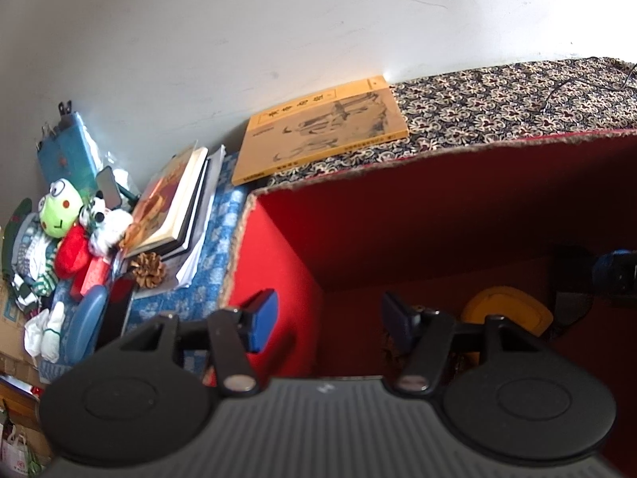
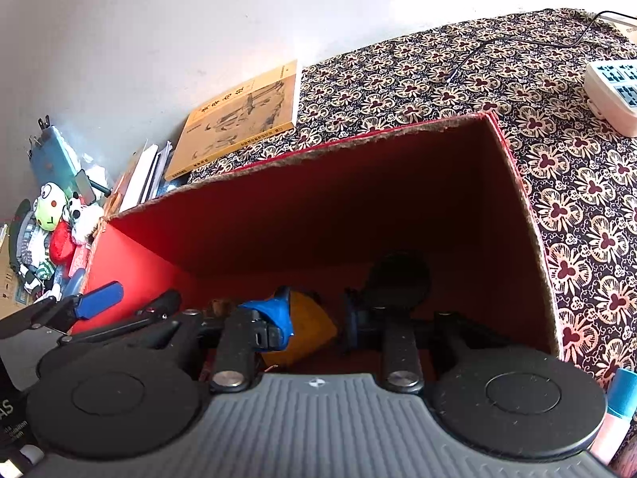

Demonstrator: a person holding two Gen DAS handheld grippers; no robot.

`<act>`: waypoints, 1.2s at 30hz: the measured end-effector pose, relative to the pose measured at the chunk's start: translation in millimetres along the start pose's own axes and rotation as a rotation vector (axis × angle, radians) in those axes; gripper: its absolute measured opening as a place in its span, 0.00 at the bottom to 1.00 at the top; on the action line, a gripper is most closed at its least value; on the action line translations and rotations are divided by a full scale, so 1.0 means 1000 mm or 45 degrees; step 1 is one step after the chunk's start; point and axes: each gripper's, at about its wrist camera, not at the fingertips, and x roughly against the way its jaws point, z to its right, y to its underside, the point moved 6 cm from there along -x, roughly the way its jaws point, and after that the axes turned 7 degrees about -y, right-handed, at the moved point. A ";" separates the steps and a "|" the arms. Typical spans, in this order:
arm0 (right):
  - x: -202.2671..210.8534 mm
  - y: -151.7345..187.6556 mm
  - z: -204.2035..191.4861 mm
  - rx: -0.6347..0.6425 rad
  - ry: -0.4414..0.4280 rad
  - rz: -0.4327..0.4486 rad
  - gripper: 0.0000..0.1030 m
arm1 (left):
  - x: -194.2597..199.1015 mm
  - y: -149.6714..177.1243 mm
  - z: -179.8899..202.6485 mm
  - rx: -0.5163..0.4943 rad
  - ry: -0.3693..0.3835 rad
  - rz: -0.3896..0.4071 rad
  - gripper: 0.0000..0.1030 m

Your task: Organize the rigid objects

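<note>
Box: a red box (image 2: 358, 207) stands open on the flowered cloth (image 2: 577, 183).
Left gripper (image 1: 332, 318): jaws wide, nothing between them, straddling the box's left wall.
Right gripper (image 2: 318, 324): reaching into the box; the jaws' state cannot be told in shadow.
Yellow object (image 1: 507, 306): lies on the box floor.
Book (image 1: 324, 129): flat behind the box.

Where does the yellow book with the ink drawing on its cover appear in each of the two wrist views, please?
Left wrist view: the yellow book lies above centre, flat on the patterned cloth against the white wall, just beyond the red box's far left corner.
Right wrist view: the yellow book sits upper left of centre, again beyond the box's far rim.
Shared landmark: the green frog plush, at the left edge in both.
</note>
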 end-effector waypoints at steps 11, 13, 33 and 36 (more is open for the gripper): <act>-0.002 0.001 0.001 -0.012 -0.007 -0.018 0.11 | 0.002 0.000 -0.001 0.019 0.006 0.012 0.64; -0.001 0.001 0.001 -0.012 -0.003 -0.012 0.11 | 0.003 0.000 -0.001 0.018 0.009 0.013 0.64; -0.002 0.001 0.003 -0.004 0.040 -0.029 0.12 | 0.014 0.000 0.004 -0.012 0.019 0.103 0.75; -0.004 0.002 0.003 0.001 0.048 -0.045 0.12 | 0.015 0.000 0.003 0.003 0.040 0.108 0.76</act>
